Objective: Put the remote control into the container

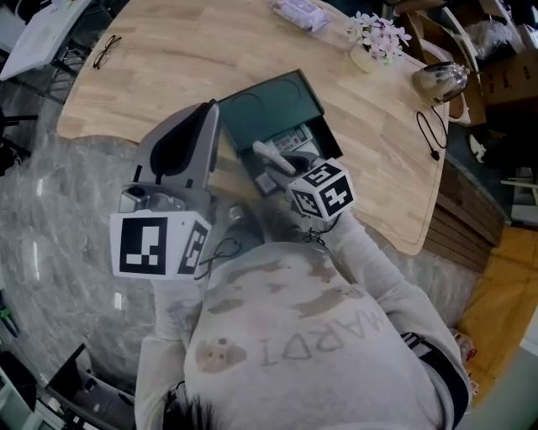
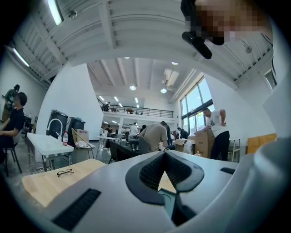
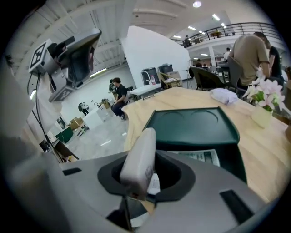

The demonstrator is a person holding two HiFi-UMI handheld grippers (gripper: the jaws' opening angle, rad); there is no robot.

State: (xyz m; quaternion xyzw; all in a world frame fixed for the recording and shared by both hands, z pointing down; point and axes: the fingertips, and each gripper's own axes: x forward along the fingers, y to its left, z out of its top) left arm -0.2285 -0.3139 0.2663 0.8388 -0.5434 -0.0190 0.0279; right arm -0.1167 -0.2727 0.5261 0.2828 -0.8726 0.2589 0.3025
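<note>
A light grey remote control (image 1: pixel 271 156) (image 3: pixel 138 159) stands tilted between the jaws of my right gripper (image 1: pixel 282 170) (image 3: pixel 144 181), which is shut on its lower end. It hangs just above the near end of the dark green container (image 1: pixel 282 109) (image 3: pixel 193 125), whose lid is open and lies flat towards the far side. A printed paper (image 3: pixel 198 156) lies inside the container. My left gripper (image 1: pixel 206 117) (image 2: pixel 164 154) is raised at the left of the container and points out into the room. Its pads meet at the tip with nothing between them.
The container sits on a light wooden table (image 1: pixel 185 59). A vase of pale flowers (image 1: pixel 378 38), a white packet (image 1: pixel 301 13), a shiny metal object (image 1: pixel 439 80) and a black cable (image 1: pixel 433 134) lie to the far right. Glasses (image 1: pixel 105 50) rest at far left.
</note>
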